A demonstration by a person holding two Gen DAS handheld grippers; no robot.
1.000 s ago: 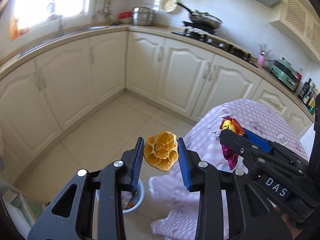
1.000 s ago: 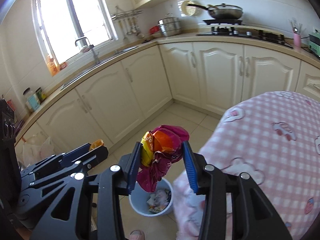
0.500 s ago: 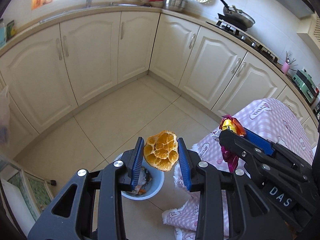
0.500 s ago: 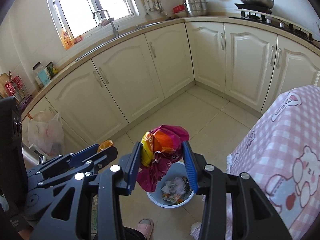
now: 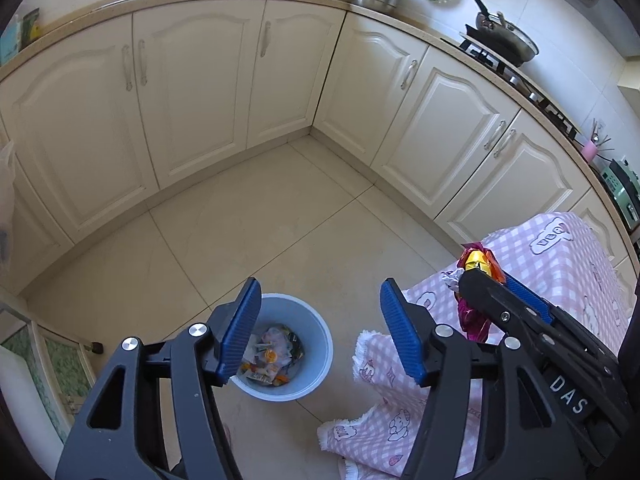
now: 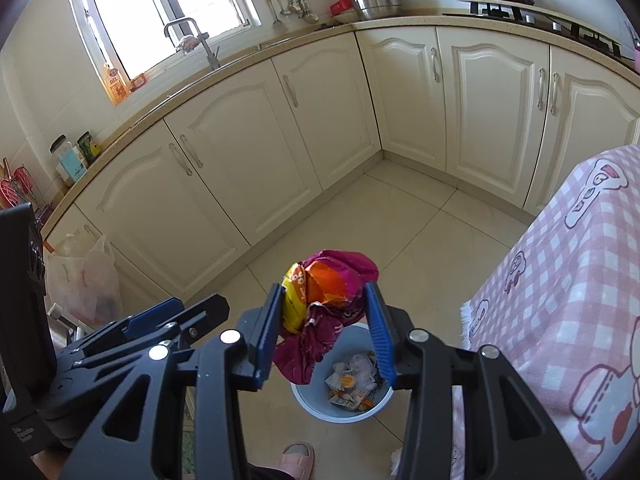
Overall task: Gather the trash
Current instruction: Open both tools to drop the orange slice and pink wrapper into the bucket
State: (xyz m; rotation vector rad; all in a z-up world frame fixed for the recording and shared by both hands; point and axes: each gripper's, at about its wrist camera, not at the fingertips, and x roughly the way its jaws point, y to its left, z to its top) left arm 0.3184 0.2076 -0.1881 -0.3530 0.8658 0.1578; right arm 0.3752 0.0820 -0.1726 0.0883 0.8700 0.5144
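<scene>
My left gripper (image 5: pixel 318 326) is open and empty, held above a light blue bin (image 5: pixel 316 356) on the floor that holds several scraps, with an orange piece (image 5: pixel 271 356) on top. My right gripper (image 6: pixel 325 320) is shut on a crumpled magenta, orange and yellow snack wrapper (image 6: pixel 326 300), held above the same bin (image 6: pixel 308 402). The wrapper also shows in the left wrist view (image 5: pixel 476 280) at the right, in the right gripper's fingers. The left gripper shows in the right wrist view (image 6: pixel 176 314) at the lower left.
A table with a pink checked cloth (image 5: pixel 560 264) stands right of the bin; it also shows in the right wrist view (image 6: pixel 568 304). Cream cabinets (image 5: pixel 200 92) line the corner. A plastic bag (image 6: pixel 86 276) hangs at the left. A pink slipper (image 6: pixel 296 456) is near the bin.
My left gripper has opened and let go of the orange peel, which has dropped into the bin. Both grippers have tilted further down over the bin. The right gripper still holds the wrapper.
</scene>
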